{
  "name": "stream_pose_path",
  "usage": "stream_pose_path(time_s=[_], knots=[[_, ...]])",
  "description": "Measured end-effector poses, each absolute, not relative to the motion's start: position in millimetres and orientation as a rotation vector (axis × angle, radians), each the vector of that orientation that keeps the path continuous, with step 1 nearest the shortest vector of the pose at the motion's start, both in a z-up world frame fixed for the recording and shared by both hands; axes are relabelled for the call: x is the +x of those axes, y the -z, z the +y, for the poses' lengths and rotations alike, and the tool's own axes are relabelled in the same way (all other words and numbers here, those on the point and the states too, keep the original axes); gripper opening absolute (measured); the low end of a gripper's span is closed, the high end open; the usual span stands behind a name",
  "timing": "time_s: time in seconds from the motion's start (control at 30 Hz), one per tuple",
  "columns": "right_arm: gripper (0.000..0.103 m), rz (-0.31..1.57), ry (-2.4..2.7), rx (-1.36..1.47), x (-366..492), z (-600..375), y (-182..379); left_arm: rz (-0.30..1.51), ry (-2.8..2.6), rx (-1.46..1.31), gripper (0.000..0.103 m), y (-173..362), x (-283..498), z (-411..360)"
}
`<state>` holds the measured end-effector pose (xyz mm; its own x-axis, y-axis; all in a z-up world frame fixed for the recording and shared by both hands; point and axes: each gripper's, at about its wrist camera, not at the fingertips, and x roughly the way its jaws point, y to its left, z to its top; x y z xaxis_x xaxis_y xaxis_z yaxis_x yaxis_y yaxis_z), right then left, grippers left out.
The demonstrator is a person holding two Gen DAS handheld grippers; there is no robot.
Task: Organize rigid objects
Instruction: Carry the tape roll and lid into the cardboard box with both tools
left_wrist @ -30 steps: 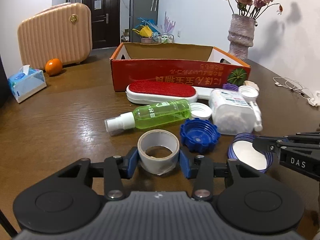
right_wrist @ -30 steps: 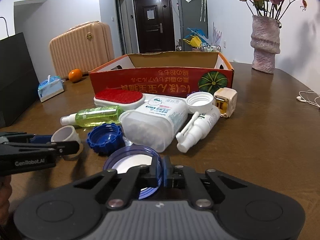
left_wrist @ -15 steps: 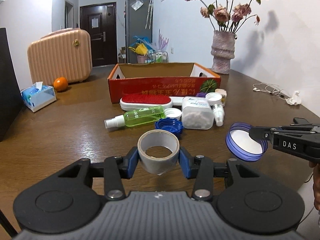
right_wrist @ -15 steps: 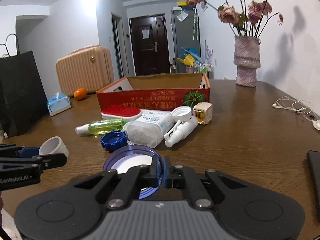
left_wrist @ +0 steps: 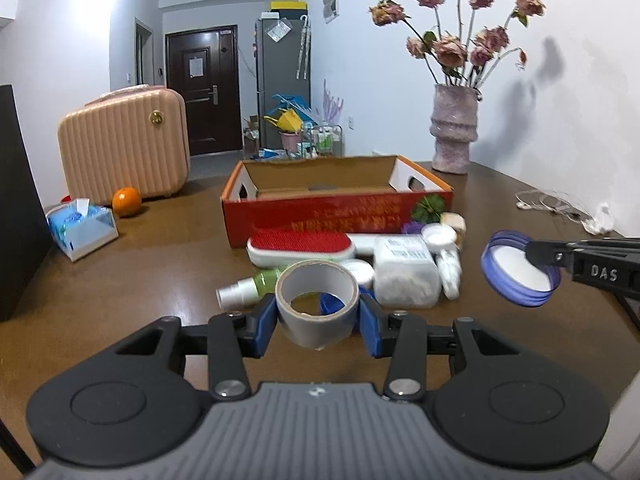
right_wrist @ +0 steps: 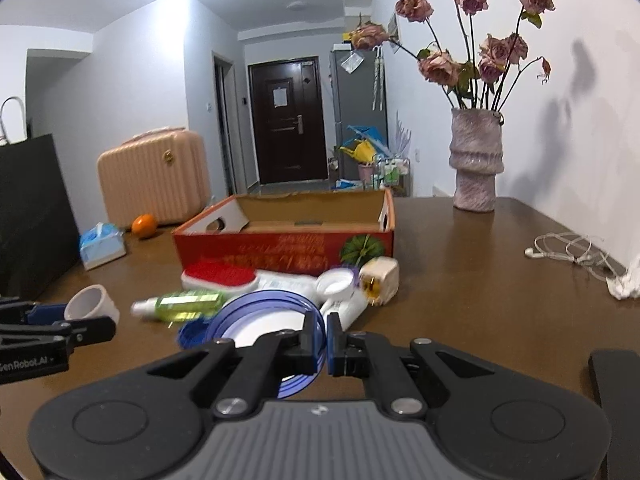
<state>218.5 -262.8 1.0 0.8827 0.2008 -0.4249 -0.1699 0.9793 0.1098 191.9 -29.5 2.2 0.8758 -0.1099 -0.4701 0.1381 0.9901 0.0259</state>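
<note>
Brown wooden table (left_wrist: 120,300): open red cardboard box (left_wrist: 336,204) lies straight ahead; left gripper (left_wrist: 318,316) clamps grey tape roll (left_wrist: 316,304), right gripper (right_wrist: 323,346) clamps round blue lid (right_wrist: 256,320) w/ white inside.

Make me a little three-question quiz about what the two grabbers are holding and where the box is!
1. True or false: the left gripper is clamped on the tape roll.
2. What does the right gripper hold? A) green spray bottle B) purple lid C) red brush
3. Fill in: the red cardboard box sits on the table ______ the pile of small items, as seen from the grippers.

Key
1. True; its blue pads press both sides of the roll.
2. B; the purple lid is pinched by its rim and lifted.
3. Behind.
</note>
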Motion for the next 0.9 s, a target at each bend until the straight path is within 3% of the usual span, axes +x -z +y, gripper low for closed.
stream_pose_path(time_s=[0.53,0.9], knots=[[0.004,0.46,-0.18,0.111,429,-257,-43,0.419,0.073,0.071,0.044,-49,375,-15],[0.004,0.663,-0.07,0.12,603,-238,-14,0.633,0.068,0.054,0.044,-34,569,-5]])
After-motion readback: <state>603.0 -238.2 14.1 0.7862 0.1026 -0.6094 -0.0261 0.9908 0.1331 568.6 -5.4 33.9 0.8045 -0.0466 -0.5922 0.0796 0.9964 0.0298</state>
